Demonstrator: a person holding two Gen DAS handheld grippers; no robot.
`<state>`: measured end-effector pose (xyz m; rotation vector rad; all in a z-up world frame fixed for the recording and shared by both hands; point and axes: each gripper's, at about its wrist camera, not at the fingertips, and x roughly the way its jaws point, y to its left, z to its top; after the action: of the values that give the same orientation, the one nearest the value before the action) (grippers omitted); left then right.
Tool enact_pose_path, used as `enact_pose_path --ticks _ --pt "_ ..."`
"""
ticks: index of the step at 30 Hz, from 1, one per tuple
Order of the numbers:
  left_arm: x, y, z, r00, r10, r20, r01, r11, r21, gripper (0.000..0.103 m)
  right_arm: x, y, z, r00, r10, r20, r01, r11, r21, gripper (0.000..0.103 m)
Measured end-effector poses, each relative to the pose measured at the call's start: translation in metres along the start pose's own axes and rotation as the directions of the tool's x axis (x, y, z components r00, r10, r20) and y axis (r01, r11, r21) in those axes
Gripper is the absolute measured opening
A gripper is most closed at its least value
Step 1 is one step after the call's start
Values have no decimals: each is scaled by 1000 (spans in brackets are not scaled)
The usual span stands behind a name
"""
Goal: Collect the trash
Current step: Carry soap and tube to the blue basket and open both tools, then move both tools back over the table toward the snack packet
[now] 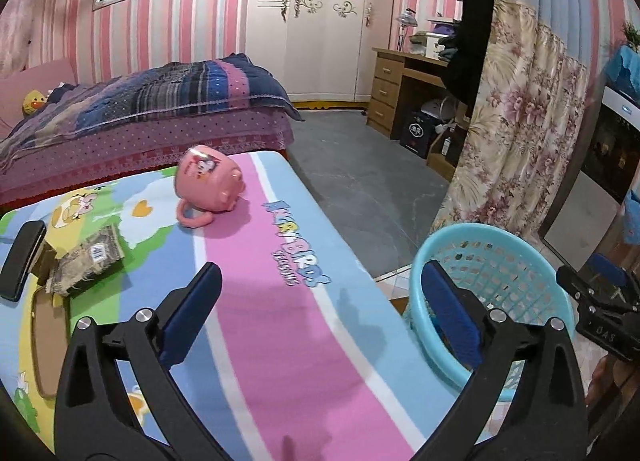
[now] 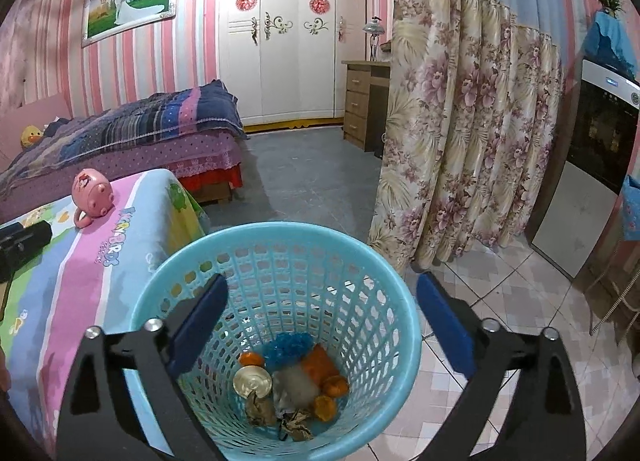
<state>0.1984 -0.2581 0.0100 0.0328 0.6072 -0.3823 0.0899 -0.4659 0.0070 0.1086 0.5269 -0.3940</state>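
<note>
From the left wrist camera, the left gripper (image 1: 320,301) stands spread wide with nothing between its blue pads, over a table (image 1: 280,261) under a cartoon cloth. A pink mug (image 1: 210,185) lies tipped at eleven o'clock; a crumpled wrapper (image 1: 90,261) rests at nine o'clock beside a black case (image 1: 22,261). The blue basket (image 1: 492,301) sits at three o'clock, off the table's edge. From the right wrist camera, the right gripper (image 2: 322,321) is spread wide and empty above the basket (image 2: 280,237), where the trash (image 2: 292,389) lies at six o'clock: orange peels, a metal lid, blue and grey scraps.
</note>
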Motion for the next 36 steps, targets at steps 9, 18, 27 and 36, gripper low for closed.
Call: enact_pose_path --ticks 9,18,27,36 --pt "-19 36 7 1000 22 22 -21 999 -34 97 -20 23 11 999 46 28 -45 999 -10 97" --pt "-38 98 14 994 104 24 -103 993 -61 97 -38 94 27 984 169 53 -163 981 -100 97" --pt "-54 190 12 971 239 13 -236 965 -113 97 -37 180 42 955 293 45 -284 947 -151 97" --pt "-46 271 -4 933 353 -61 -359 917 -176 97 -3 256 47 933 359 -18 -357 920 -161 97"
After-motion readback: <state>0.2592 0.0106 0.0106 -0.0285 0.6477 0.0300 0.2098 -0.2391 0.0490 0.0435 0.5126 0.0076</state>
